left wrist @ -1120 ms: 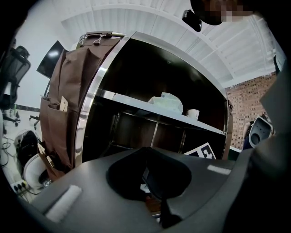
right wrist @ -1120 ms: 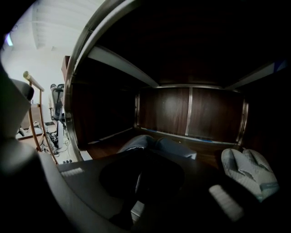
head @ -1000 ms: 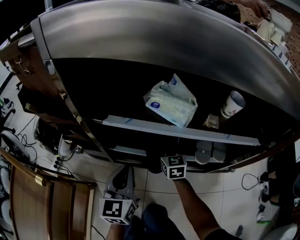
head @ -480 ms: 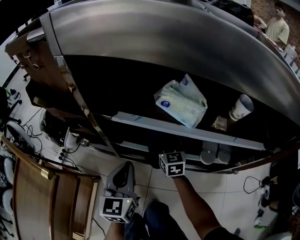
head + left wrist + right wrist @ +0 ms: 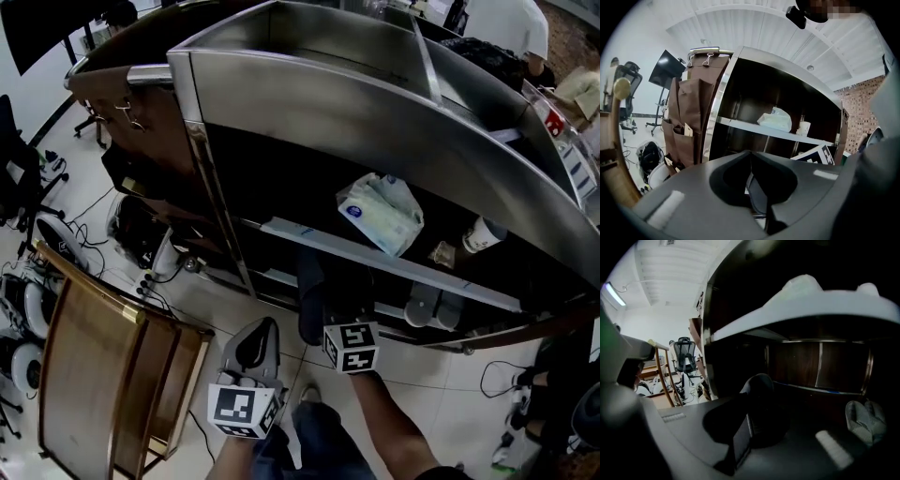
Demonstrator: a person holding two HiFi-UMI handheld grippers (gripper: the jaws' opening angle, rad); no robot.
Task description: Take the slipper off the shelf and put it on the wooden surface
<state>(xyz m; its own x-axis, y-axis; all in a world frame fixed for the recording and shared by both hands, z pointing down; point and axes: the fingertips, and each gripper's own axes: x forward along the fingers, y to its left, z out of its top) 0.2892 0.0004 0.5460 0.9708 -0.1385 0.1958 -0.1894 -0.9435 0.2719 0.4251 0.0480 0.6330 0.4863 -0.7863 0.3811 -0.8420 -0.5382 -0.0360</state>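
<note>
Forearm stretched toward the shelf (image 5: 375, 258), the right hand-held gripper (image 5: 749, 418) clamps the dark slipper (image 5: 312, 291); the left hand-held gripper (image 5: 261, 336) hangs beside it, clenched empty.

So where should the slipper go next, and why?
Probably draw the right gripper back and swing it left, toward the wooden surface. Its jaws are shut on the slipper, which hangs at the front of the shelf unit, and the wood lies lower left.
</note>
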